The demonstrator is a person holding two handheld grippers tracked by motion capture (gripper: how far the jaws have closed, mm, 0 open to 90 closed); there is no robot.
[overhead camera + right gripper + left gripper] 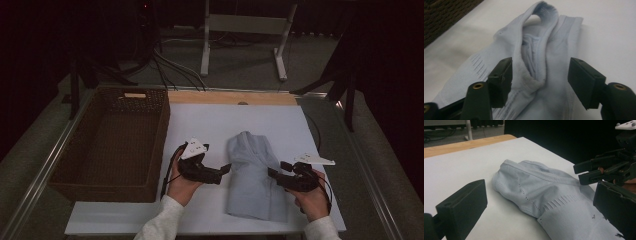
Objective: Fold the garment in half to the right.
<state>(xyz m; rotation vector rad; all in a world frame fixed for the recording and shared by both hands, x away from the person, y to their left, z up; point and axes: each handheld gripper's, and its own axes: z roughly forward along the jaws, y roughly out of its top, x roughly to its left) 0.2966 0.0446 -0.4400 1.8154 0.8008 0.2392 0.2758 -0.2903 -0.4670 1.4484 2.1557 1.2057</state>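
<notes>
Woven brown basket [112,145] along the left edge of the white tabletop [215,125], deep and rectangular, a small tan tag at its far rim. Bare wooden strip [232,97] running along the tabletop's far edge; beyond it, a white metal stand [245,35] and dark cables on the floor. Nothing lying between either gripper and the garment. Pale blue folded garment [255,175], with ribbed bands and rows of small perforations, stretched lengthwise from mid-tabletop toward the near edge, a little right of centre, well apart from the basket. Left gripper [225,170] low over the tabletop just beside the garment's left side, tips at the cloth's edge; in the left gripper view, jaws spread wide with the garment [541,192] lying in the gap ahead, not pinched: released. Right gripper [275,175] at the garment's right side, pointing inward toward the left one. In the right gripper view, jaws straddling a raised fold of the garment [534,62], left pad against the cloth's ribbed edge, right pad standing off with a gap of cloth and white surface between; half-closed, not yet clamped on the fold.
</notes>
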